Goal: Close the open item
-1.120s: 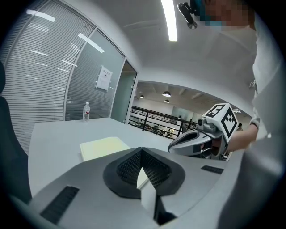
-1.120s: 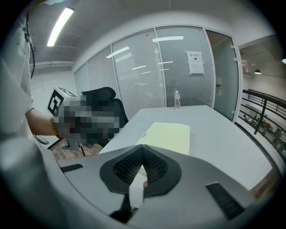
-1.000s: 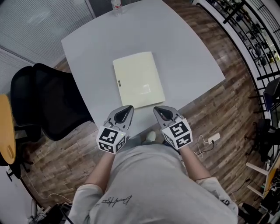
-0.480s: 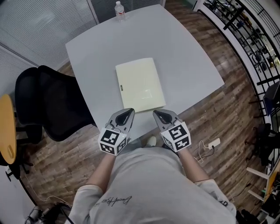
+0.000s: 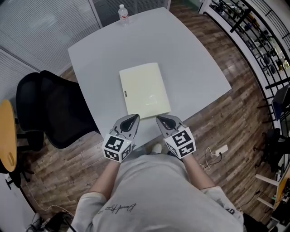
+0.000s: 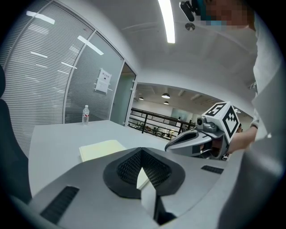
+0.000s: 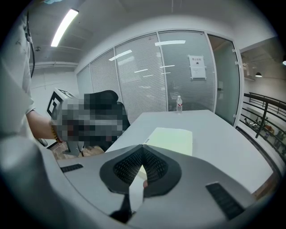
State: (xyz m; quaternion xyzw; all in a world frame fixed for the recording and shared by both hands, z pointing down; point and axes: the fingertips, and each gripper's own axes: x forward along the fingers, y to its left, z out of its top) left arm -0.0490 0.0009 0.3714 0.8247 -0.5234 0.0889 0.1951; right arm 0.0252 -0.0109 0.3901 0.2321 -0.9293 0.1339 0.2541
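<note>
1. Left gripper [image 5: 132, 118]: I hold it low in front of my body, just short of the near edge of the table [image 5: 195, 59]. In the left gripper view the two jaws meet at their tips. Only a small wedge-shaped gap shows below the contact line, and nothing is clamped in it.

2. Right gripper [image 5: 161, 119]: I hold it beside the left one at the same height, the two near each other but apart. In the right gripper view its jaws also meet at the tips, with nothing between them.

3. Folder [image 5: 144, 89]: pale yellow, lying flat on the table toward the near side, straight ahead of both grippers. Its near short edge is just beyond the jaw tips. Neither gripper touches it. The cover lies flat over the full area, with no raised leaf visible in any view. A small dark label sits on the left long edge.

4. Bottle [image 5: 122, 12]: clear, upright at the far edge of the table, well apart from the folder.

5. Chair [image 5: 50, 108]: black, on the wood floor just beside the table's left side.

6. Power strip [image 5: 220, 146]: white, with its cable, on the floor to my right.
</note>
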